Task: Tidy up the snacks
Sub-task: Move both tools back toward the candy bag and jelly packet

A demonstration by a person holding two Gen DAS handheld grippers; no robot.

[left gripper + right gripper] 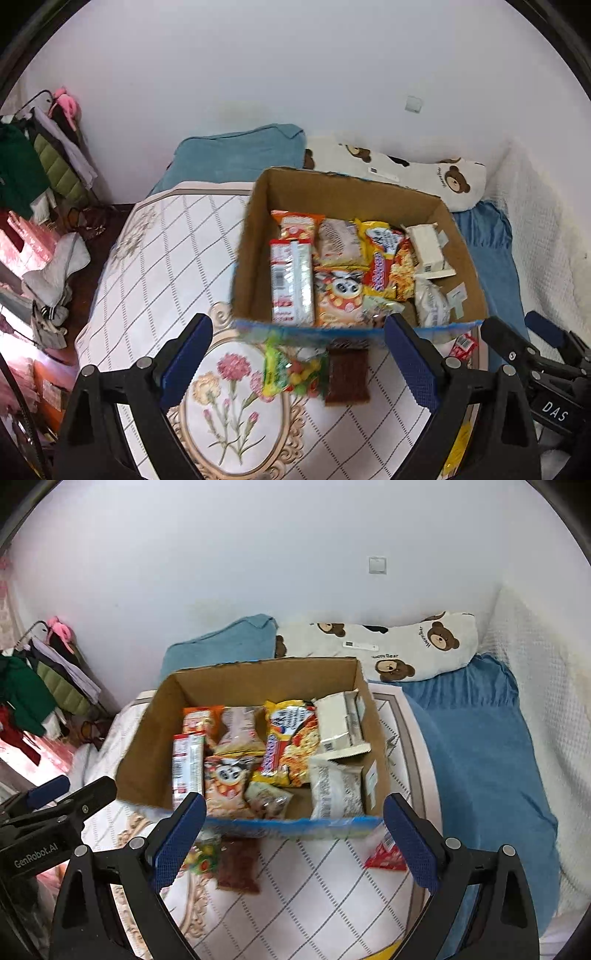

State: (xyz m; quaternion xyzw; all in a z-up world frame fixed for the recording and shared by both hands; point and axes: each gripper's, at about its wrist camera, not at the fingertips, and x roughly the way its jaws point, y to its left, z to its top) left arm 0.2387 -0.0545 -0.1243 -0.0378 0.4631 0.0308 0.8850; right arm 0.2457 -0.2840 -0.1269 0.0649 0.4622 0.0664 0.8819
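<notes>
On the bed, the left gripper [295, 354] hangs with fingers wide, holding nothing. The open brown cardboard box [424, 199] holds most packets; a green candy bag [291, 373] and a dark brown bar [347, 380] lie before it. The right gripper [295, 834] is also wide and empty. Probably between picks; next needs descending onto a loose packet.

Open-topped cardboard box [258, 679], packed with snack packets across left and middle; bare floor only at near-right corner. Quilt [314, 893] before box mostly free; candy bag [291, 369], brown packet [347, 380] lying there.

Bright, even indoor light, soft shadows, slight motion blur on cardboard box [343, 199] w/ heavy fisheye bending + black corners.
</notes>
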